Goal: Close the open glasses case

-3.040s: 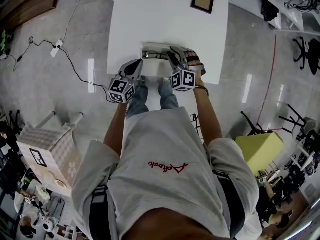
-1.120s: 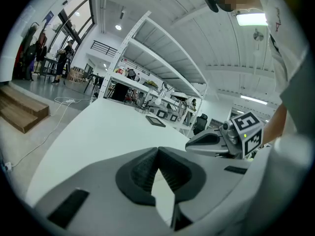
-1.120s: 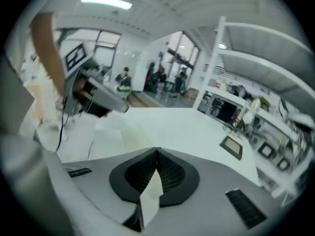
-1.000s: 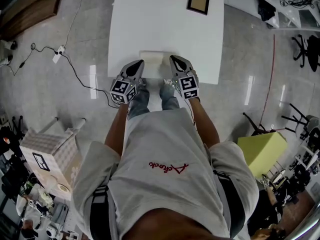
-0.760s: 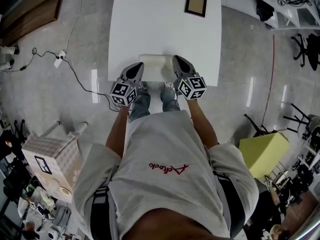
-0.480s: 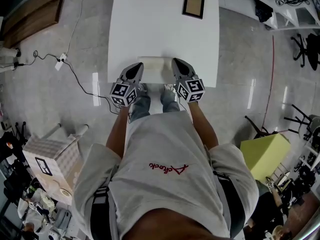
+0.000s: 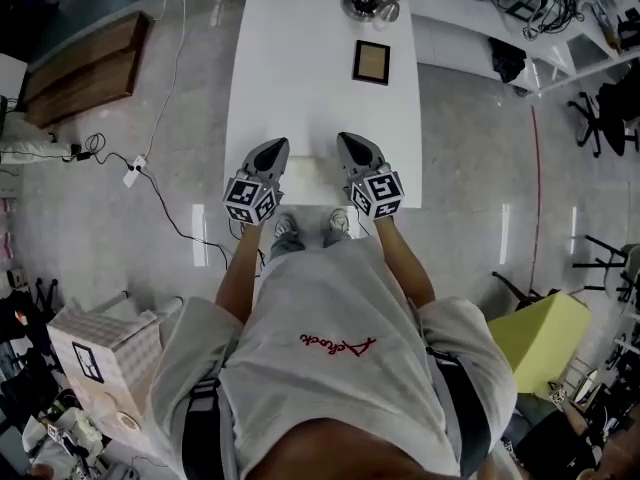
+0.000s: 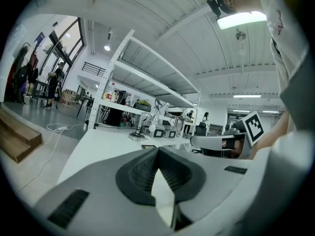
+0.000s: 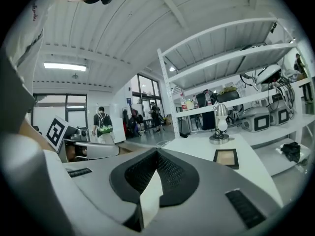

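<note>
Glasses case [image 7: 313, 175]: pale, lying at the near edge of the white tabletop [image 7: 300, 78] (between both tools).
Left tool [image 7: 273, 150]: jaws pressed together, empty, just left of the case.
Right tool [image 7: 349, 145]: jaws likewise pressed together, empty, just right of it.
Far end: small picture frame [image 7: 371, 61].

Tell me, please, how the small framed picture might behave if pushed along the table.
The framed picture lies flat on the white table, so it would probably slide rather than tip. Its dark border looks rigid, so likely stiff, not floppy.
</note>
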A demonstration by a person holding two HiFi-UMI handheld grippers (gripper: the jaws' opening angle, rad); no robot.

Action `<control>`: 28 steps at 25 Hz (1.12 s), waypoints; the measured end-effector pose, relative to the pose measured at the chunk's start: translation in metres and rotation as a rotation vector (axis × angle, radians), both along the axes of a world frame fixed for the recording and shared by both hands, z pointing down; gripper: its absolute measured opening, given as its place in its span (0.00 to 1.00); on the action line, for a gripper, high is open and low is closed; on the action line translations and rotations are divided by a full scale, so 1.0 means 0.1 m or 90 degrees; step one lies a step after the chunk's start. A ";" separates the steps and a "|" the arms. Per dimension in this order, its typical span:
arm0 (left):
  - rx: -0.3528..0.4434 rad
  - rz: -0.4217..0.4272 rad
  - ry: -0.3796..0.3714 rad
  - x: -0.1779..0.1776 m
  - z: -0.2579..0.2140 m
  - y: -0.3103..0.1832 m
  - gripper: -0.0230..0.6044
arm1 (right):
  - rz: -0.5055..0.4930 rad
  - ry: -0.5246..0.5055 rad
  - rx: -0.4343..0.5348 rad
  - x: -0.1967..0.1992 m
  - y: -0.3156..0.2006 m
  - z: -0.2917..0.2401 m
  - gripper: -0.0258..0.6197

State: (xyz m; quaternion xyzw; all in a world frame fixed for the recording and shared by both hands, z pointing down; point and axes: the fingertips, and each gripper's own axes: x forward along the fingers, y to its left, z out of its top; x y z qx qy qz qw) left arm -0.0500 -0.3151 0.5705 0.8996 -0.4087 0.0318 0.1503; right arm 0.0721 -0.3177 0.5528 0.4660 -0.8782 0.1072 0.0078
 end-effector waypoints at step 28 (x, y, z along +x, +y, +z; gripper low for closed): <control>0.076 -0.031 0.012 0.57 -0.49 0.36 0.08 | -0.040 -0.012 0.040 0.40 0.37 -0.30 0.06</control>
